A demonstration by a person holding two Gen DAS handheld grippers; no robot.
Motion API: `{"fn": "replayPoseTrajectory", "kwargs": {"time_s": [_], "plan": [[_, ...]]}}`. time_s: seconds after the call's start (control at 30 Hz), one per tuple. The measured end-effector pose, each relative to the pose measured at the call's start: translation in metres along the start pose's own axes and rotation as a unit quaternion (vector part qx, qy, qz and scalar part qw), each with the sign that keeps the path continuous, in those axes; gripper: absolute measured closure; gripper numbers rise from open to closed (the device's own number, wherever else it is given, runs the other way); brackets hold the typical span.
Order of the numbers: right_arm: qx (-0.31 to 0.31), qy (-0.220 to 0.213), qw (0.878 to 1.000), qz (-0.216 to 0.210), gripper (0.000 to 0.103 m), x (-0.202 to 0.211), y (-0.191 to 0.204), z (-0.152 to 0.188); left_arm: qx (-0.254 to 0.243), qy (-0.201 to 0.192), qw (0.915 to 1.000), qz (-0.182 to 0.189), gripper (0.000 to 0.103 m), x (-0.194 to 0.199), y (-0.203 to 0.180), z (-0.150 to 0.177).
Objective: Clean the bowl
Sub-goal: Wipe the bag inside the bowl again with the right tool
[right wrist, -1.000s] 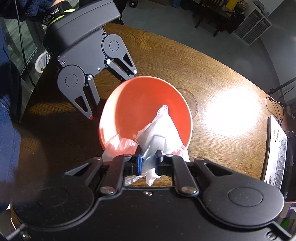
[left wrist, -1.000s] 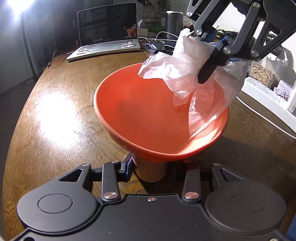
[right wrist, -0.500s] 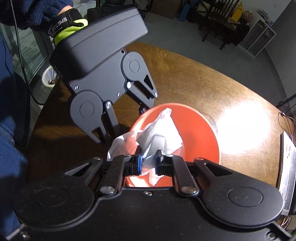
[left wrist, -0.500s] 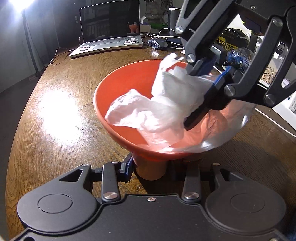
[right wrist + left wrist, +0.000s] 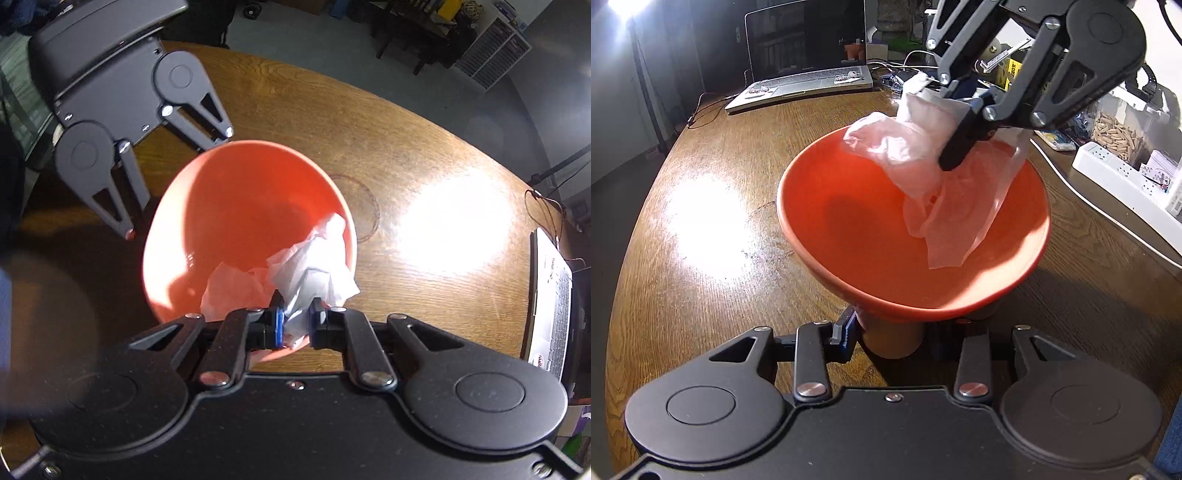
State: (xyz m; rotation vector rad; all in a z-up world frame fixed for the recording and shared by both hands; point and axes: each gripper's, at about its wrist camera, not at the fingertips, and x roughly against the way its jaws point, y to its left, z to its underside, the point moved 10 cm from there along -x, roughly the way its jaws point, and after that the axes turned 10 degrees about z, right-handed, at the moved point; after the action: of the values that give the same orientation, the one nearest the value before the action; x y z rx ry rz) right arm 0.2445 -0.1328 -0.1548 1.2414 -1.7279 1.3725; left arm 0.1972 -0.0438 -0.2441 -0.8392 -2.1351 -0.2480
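Note:
An orange footed bowl [image 5: 879,236] is tipped towards the left wrist camera above the wooden table [image 5: 701,192]. My left gripper [image 5: 892,332] is shut on the bowl's foot. My right gripper [image 5: 945,125] comes in from the upper right, shut on a crumpled white tissue [image 5: 919,155]. The tissue hangs against the bowl's far right inner wall. In the right wrist view the tissue [image 5: 314,269] is pinched between the pads of the right gripper [image 5: 297,325], over the near side of the bowl [image 5: 229,206]. The left gripper [image 5: 177,182] shows beyond the bowl's far rim.
An open laptop [image 5: 805,74] with cables sits at the table's far side. A white power strip [image 5: 1126,181], a tub of wooden pieces [image 5: 1119,133] and small clutter line the right edge. A dark blue sleeve [image 5: 7,314] is at the left.
Half a second ago the right gripper had pushed the tissue low across the bowl's inside; now it is back up at the far right wall. The left gripper has kept hold of the bowl.

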Motion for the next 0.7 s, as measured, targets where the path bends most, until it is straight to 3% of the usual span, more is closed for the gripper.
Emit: {"fn": "replayPoseTrajectory", "kwargs": {"time_s": [0.13, 0.3, 0.5, 0.7], "plan": [[0.017, 0.000, 0.999, -0.035, 0.089, 0.000, 0.027, 0.000, -0.005, 0.001, 1.0000, -0.001, 0.065, 0.001, -0.001, 0.001], [0.020, -0.035, 0.997, -0.069, 0.089, 0.000, 0.050, -0.033, -0.004, 0.004, 1.0000, -0.001, 0.065, 0.001, -0.004, 0.001], [0.010, -0.062, 0.997, -0.044, 0.089, -0.008, 0.029, -0.061, -0.003, 0.006, 1.0000, 0.000, 0.065, 0.000, -0.004, 0.000], [-0.014, -0.060, 0.998, -0.003, 0.089, -0.002, -0.010, -0.052, 0.001, 0.003, 1.0000, 0.003, 0.065, -0.001, -0.002, -0.001]]}}
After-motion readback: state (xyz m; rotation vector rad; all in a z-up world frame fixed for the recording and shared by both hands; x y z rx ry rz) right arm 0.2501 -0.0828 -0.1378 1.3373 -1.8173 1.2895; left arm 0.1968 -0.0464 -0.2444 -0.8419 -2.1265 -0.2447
